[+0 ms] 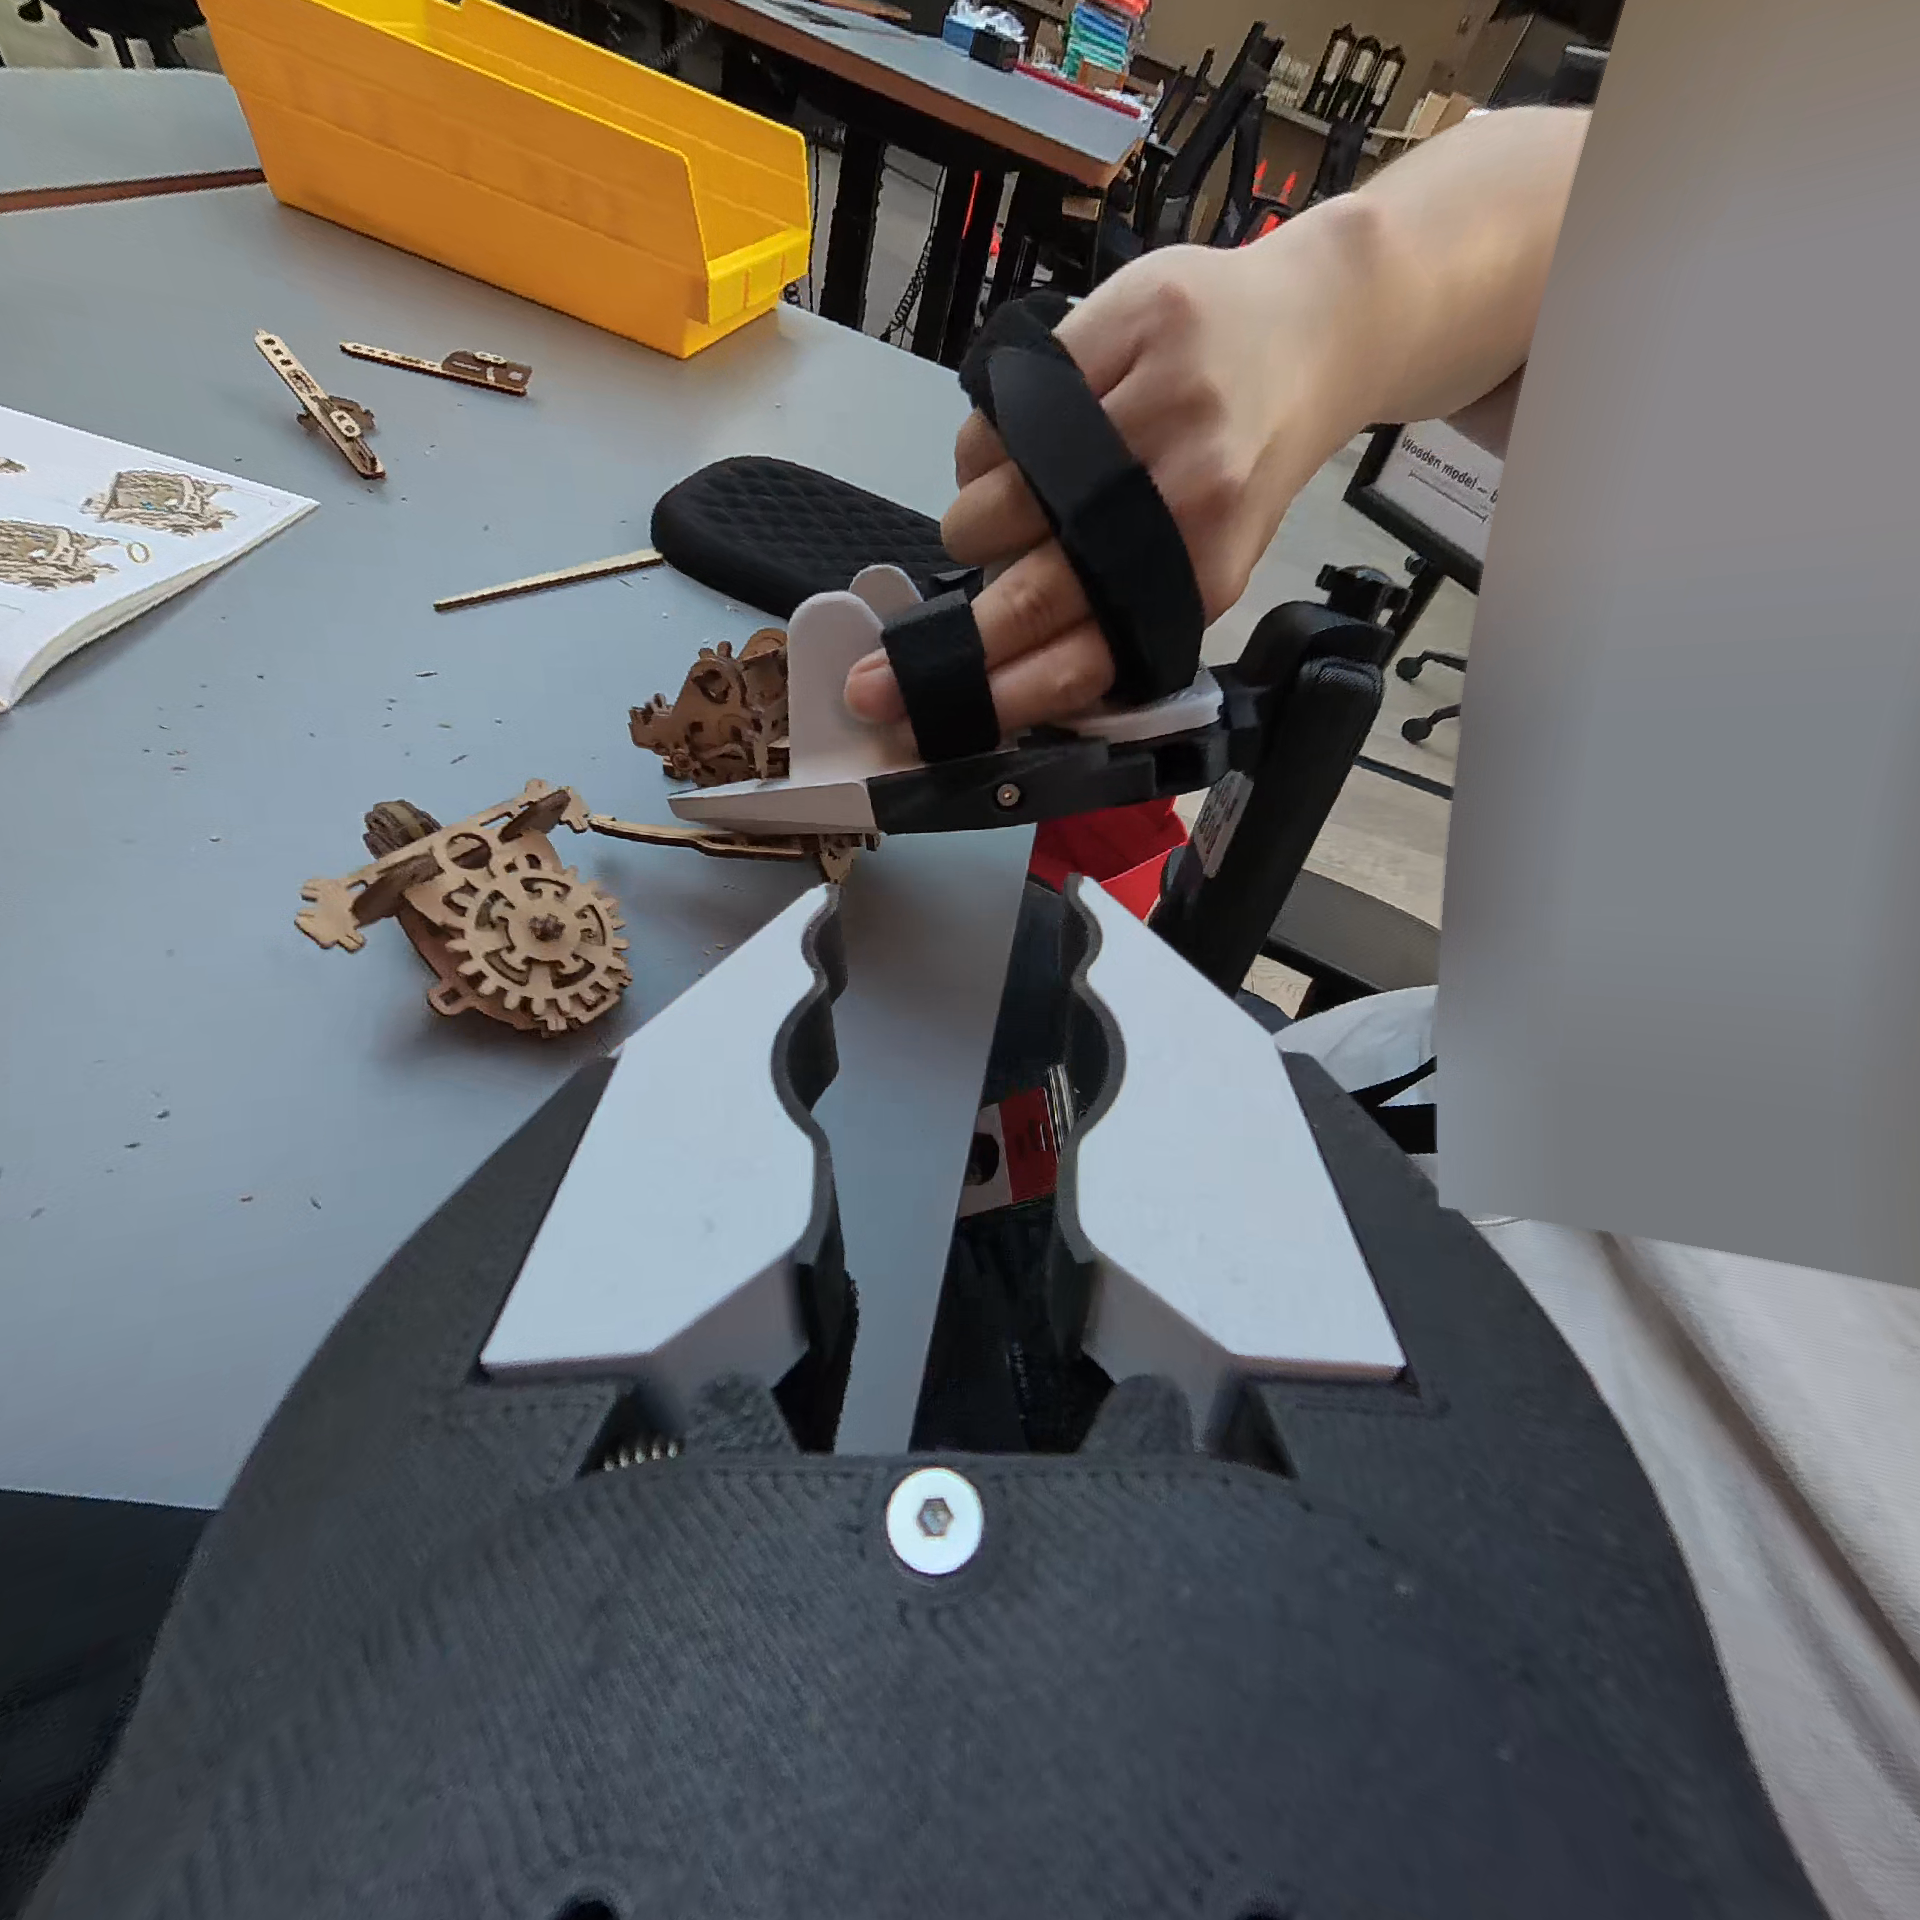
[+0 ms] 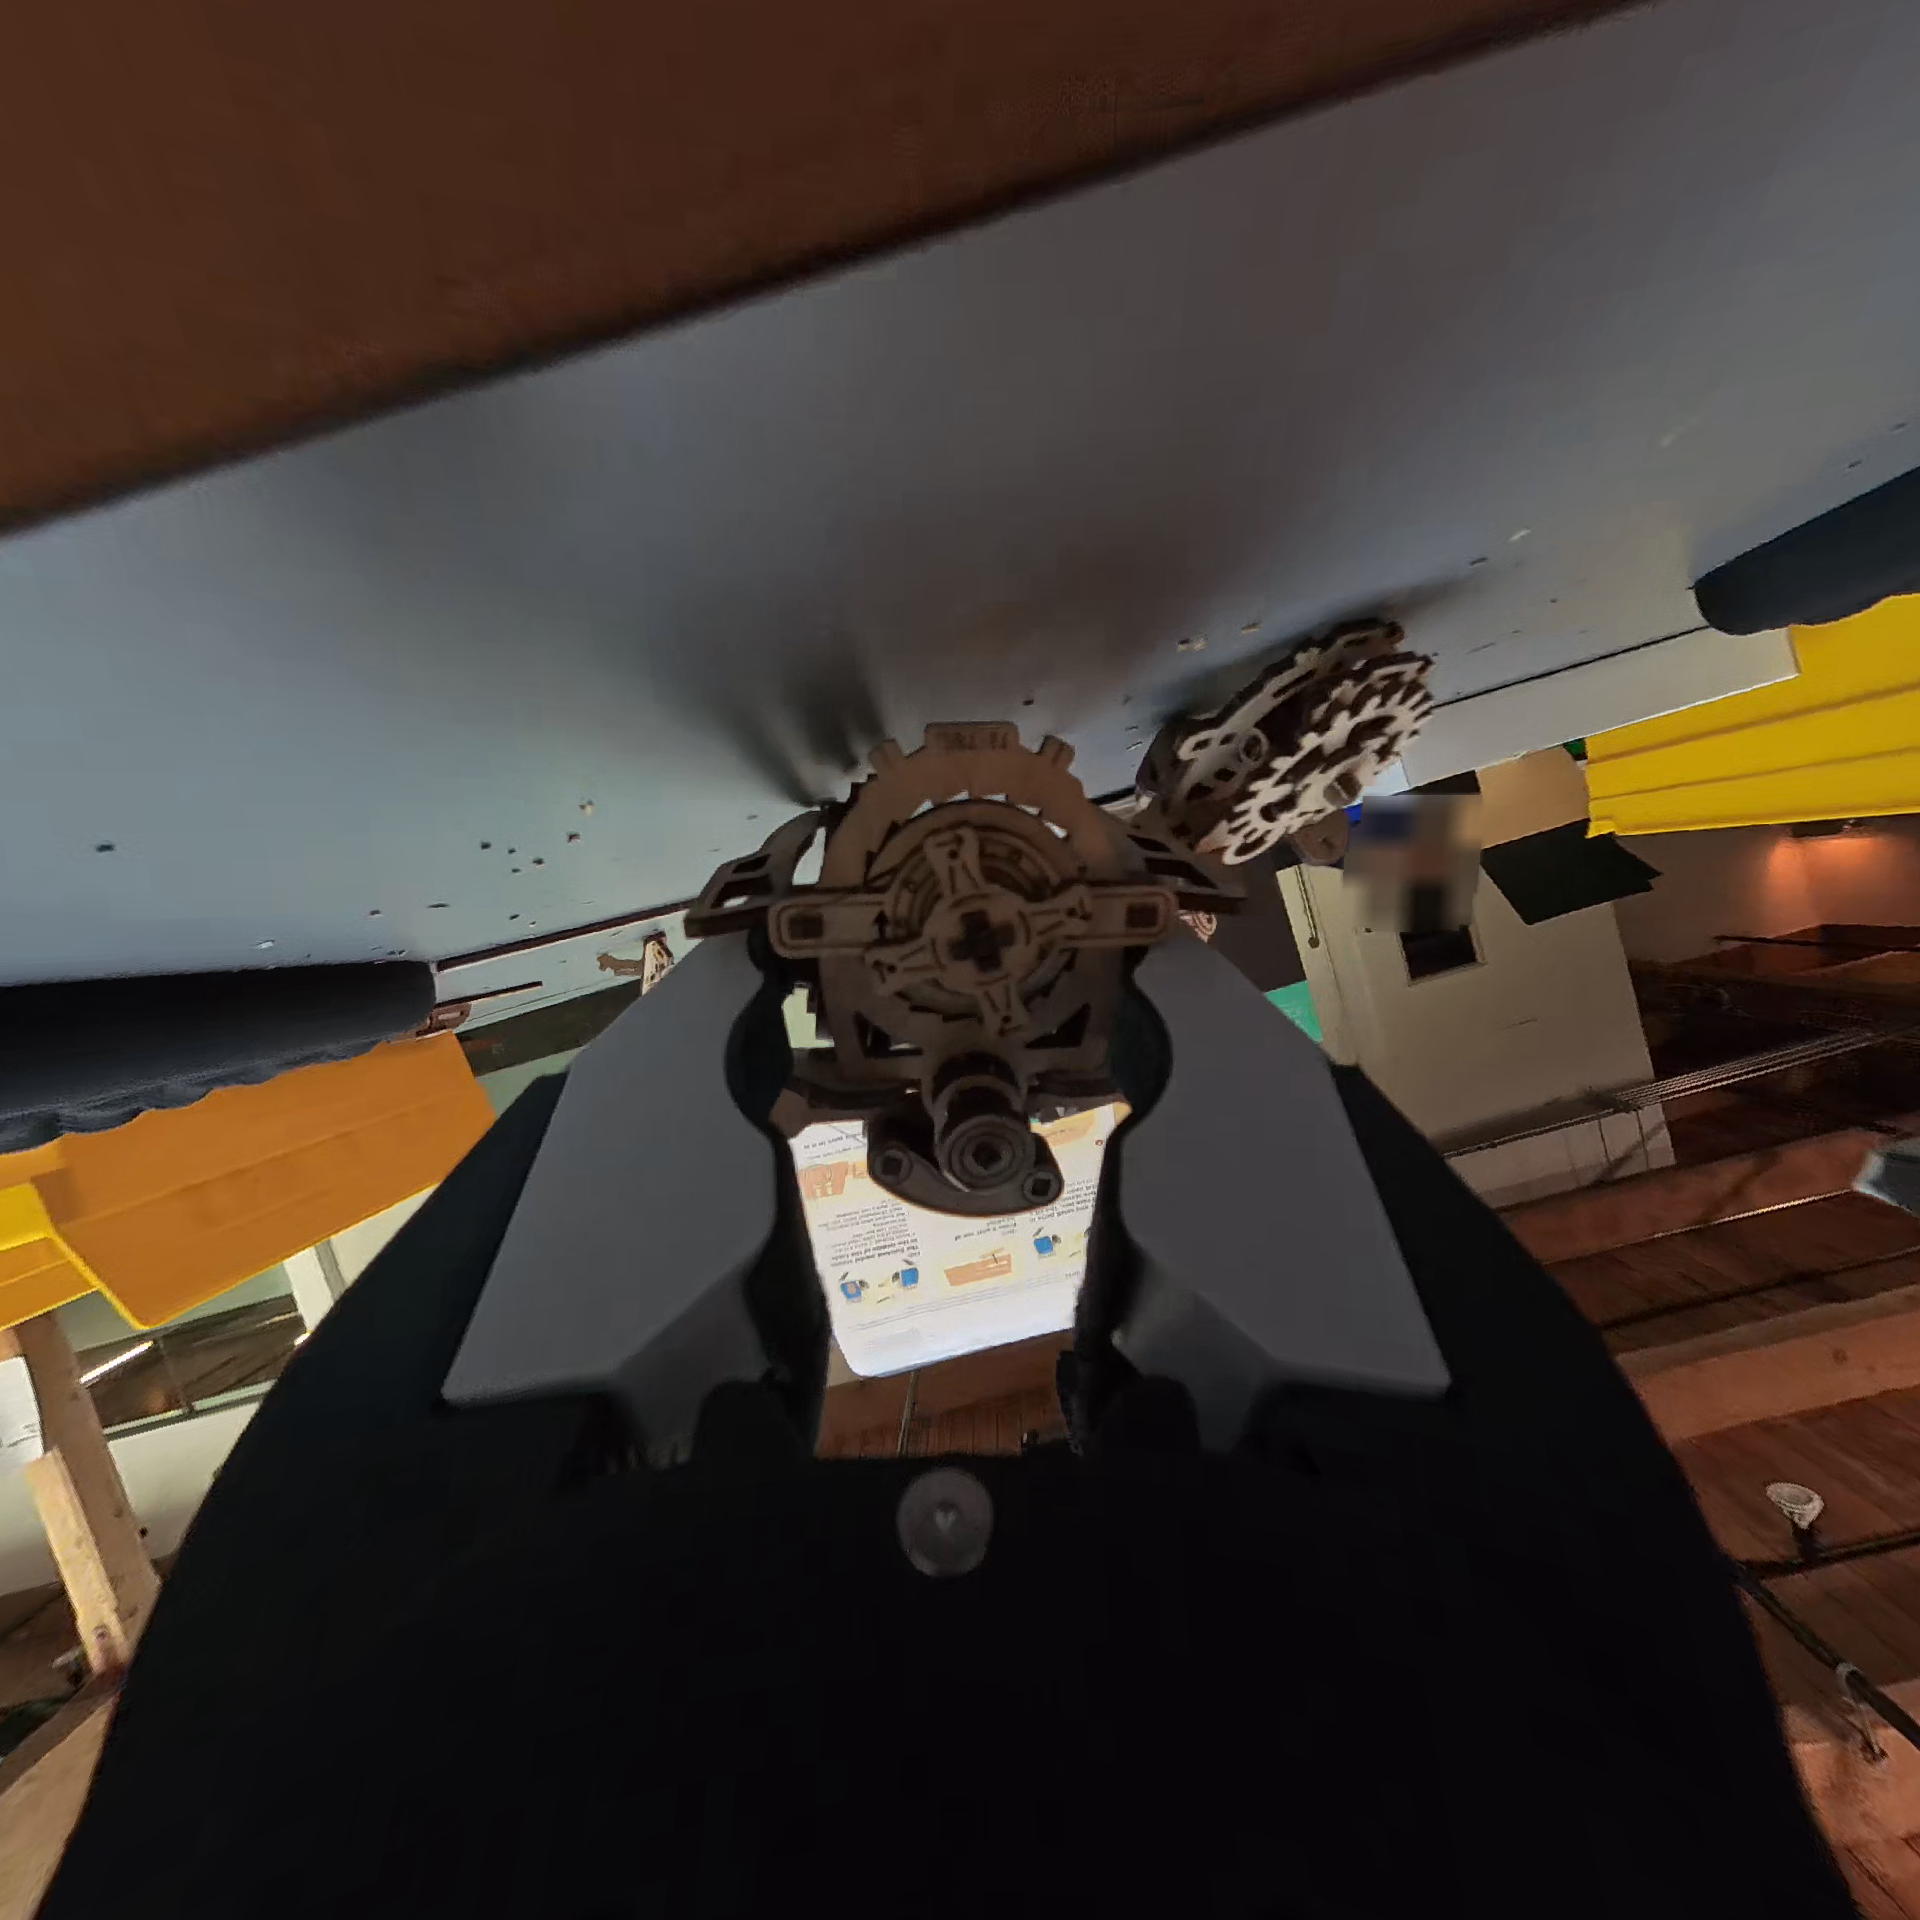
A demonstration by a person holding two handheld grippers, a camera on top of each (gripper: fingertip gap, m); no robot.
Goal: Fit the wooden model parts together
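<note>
My left gripper [image 1: 951, 925] hovers at table [image 1: 260, 1143] edge, fingers apart, nothing between them. My right gripper [image 2: 940, 997] turned upside down over table, fingers closed on round wooden assembly [image 2: 961, 935], held just above surface. Gear piece [image 1: 488, 914] lies on table just beside it. Two loose strips [image 1: 322, 405] farther back near yellow bin [image 1: 540, 156]

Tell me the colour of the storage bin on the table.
Yellow; the bin shows best in the left wrist view.
</note>
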